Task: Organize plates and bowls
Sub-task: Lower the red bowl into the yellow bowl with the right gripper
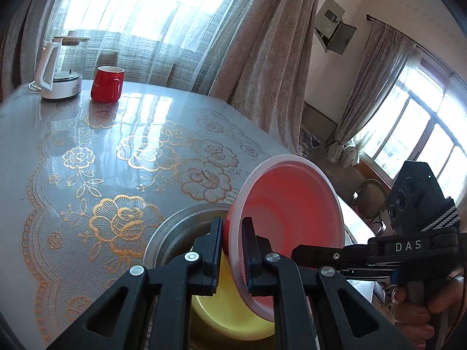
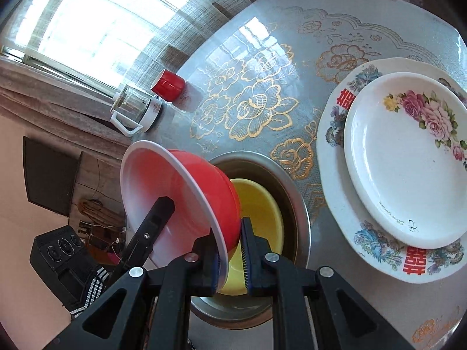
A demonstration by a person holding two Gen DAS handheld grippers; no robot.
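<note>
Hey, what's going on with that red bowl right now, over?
Both grippers, left and right, shut on red bowl rim. Bowl tilted above yellow bowl in steel basin. Nothing blocking.

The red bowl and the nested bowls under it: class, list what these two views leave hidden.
- Yellow bowl: right wrist view, near side behind the red bowl and the right gripper.
- Steel bowl: left wrist view, mostly behind the left gripper.
- Large plate: centre under the smaller plate.
</note>
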